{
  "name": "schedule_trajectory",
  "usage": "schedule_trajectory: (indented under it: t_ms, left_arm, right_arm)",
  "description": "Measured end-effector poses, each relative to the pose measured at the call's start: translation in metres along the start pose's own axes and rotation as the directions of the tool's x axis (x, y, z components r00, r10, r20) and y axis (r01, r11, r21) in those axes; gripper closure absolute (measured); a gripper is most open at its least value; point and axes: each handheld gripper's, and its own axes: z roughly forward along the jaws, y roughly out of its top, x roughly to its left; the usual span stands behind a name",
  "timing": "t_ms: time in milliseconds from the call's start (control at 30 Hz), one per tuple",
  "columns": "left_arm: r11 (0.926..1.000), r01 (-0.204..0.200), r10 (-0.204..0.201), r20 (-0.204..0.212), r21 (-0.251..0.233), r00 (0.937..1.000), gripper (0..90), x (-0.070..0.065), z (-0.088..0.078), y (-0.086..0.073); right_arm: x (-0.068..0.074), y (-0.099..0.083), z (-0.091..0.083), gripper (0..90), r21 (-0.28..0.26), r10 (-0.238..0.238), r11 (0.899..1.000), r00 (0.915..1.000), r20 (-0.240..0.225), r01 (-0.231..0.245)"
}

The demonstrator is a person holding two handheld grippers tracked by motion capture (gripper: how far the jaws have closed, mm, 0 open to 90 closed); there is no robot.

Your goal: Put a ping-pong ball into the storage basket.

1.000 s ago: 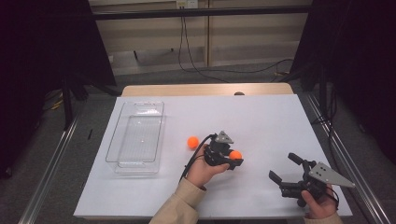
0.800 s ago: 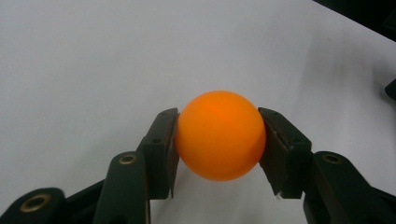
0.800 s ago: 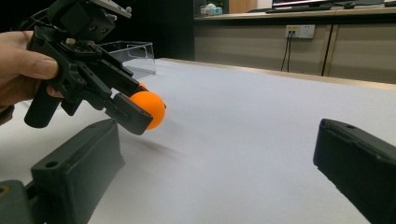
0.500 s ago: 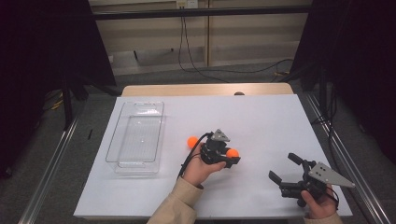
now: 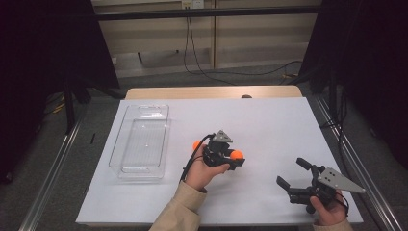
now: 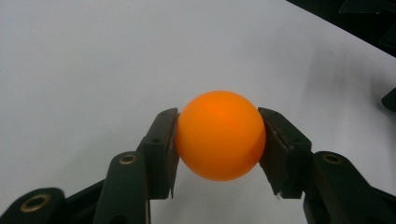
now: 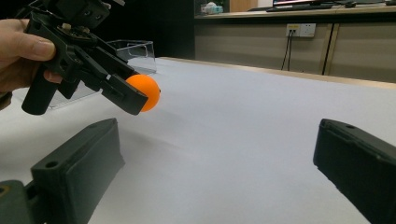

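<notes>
My left gripper [image 5: 235, 158] is shut on an orange ball [image 5: 236, 154] near the middle of the white table [image 5: 269, 120]. In the left gripper view the two black pads [image 6: 161, 149] press the ball [image 6: 219, 135] from both sides. From the right gripper view, the ball [image 7: 147, 91] hangs just above the tabletop in the left gripper [image 7: 135, 100]. A second orange ball [image 5: 196, 144] lies on the table just behind the left hand. My right gripper [image 5: 291, 172] rests at the front right, open, with nothing between its jaws.
A clear plastic tray [image 5: 139, 139] stands empty on the left part of the table, its wall [image 7: 133, 49] visible far off in the right gripper view. Black cables trail from both grippers. The table's edges drop to a grey floor with metal rails.
The left gripper has drifted slightly to the left and away with the orange ball still in its grip. The right gripper has stayed still.
</notes>
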Motion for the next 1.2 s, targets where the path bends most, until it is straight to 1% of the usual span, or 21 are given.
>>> schedule_trajectory:
  t_ms: [133, 267, 400, 833, 867, 967, 1033, 1067, 1200]
  left_arm:
    - [1.0, 0.001, -0.001, -0.005, 0.0, 1.0, 50.9, 0.002, -0.003, 0.001]
    - [0.9998, 0.016, -0.016, -0.006, -0.013, 0.9999, 50.9, 0.004, -0.006, 0.002]
    - [0.9997, 0.022, -0.022, -0.009, -0.009, 0.9997, 50.9, 0.005, -0.007, 0.002]
    - [0.9981, 0.048, -0.049, -0.026, -0.038, 0.9984, 50.8, 0.011, -0.022, 0.005]
    - [0.998, 0.049, -0.05, -0.025, -0.039, 0.9984, 50.9, 0.011, -0.023, 0.005]
    - [0.9981, 0.046, -0.047, -0.031, -0.041, 0.9984, 50.9, 0.012, -0.026, 0.006]
    - [0.9976, 0.052, -0.053, -0.032, -0.046, 0.9981, 50.9, 0.012, -0.027, 0.006]
    - [0.998, 0.046, -0.048, -0.033, -0.044, 0.9983, 50.9, 0.013, -0.028, 0.006]
    - [0.9974, 0.051, -0.053, -0.036, -0.051, 0.9979, 50.9, 0.014, -0.03, 0.006]
  right_arm:
    - [0.0, 0.0, 0.0, 0.6, 0.0, -0.001, 1.0, 1.0, 0.001, 0.001]
    - [0.0, 0.0, 0.0, 0.6, -0.003, 0.005, 1.0, 1.0, 0.003, -0.005]
    - [0.0, 0.0, -0.001, 0.7, -0.002, 0.004, 1.0, 1.0, 0.004, -0.004]
    - [0.0, 0.0, -0.001, 0.7, 0.001, -0.001, 1.0, 1.0, 0.004, 0.001]
    - [0.001, 0.0, -0.001, 0.6, 0.0, 0.005, 1.0, 1.0, 0.005, -0.005]
    - [0.0, -0.001, -0.001, 0.7, 0.002, 0.003, 1.0, 1.0, 0.006, -0.003]
    - [0.0, -0.001, -0.002, 0.6, 0.002, 0.001, 1.0, 1.0, 0.007, -0.001]
    - [0.0, -0.001, -0.002, 0.6, 0.001, 0.004, 1.0, 1.0, 0.007, -0.004]
    - [0.0, 0.0, -0.002, 0.6, 0.0, 0.004, 1.0, 1.0, 0.008, -0.004]
